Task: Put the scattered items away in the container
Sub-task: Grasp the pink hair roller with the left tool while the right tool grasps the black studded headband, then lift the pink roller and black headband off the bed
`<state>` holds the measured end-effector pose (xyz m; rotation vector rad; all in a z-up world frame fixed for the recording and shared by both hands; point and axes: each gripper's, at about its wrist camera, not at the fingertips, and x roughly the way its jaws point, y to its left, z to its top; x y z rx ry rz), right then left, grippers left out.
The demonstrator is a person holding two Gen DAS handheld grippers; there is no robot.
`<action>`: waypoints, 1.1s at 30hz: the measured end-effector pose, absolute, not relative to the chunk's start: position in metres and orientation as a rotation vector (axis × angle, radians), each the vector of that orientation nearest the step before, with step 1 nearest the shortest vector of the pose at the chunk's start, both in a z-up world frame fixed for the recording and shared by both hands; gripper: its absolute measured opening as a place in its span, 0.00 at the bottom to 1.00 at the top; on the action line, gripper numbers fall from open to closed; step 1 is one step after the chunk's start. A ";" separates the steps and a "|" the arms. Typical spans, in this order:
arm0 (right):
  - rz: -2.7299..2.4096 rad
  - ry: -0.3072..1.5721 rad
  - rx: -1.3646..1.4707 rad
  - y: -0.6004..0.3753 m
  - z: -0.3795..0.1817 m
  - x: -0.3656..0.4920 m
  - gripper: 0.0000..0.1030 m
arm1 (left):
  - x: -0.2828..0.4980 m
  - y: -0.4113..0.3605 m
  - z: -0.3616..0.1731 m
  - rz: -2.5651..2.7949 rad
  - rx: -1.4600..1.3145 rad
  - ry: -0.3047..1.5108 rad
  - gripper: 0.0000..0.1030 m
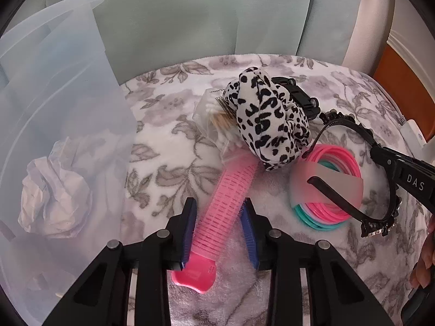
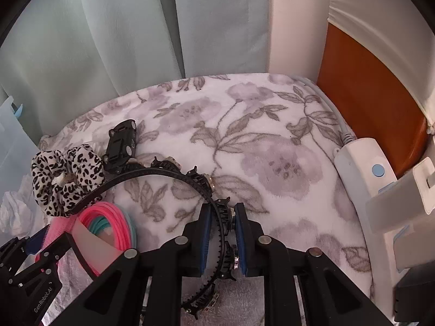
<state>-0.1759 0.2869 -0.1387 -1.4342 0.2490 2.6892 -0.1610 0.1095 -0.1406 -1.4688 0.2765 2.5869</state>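
So your right gripper (image 2: 220, 240) has its jaws pinched on the black toothed headband (image 2: 152, 175), which arcs back to the leopard scrunchie (image 2: 66, 175). Your left gripper (image 1: 218, 233) straddles the pink hair roller (image 1: 227, 201) on the floral blanket (image 2: 272, 141), jaws open; I can't quite tell if a pad touches it. Close near the roller's middle so it doesn't pivot, then lift straight up. The clear plastic bin (image 1: 62, 103) sits just left with crumpled tissue (image 1: 54, 203) inside. Raise the headband slowly, since its far end looks threaded through the pink and teal bangles (image 1: 329, 187).
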 end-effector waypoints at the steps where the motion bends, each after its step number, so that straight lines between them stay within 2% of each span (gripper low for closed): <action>1: 2.690 0.258 -1.434 0.288 -0.138 -0.174 0.18 | -0.160 0.109 -0.140 2.585 -1.474 0.267 0.30; 5: 2.686 0.313 -1.428 0.293 -0.134 -0.166 0.17 | -0.157 0.105 -0.137 2.580 -1.496 0.239 0.26; 18: 2.679 0.419 -1.349 0.317 -0.108 -0.118 0.15 | -0.128 0.107 -0.127 2.542 -1.544 0.214 0.26; 33: 2.746 0.525 -1.163 0.327 -0.047 -0.059 0.15 | -0.079 0.114 -0.057 2.604 -1.387 0.226 0.25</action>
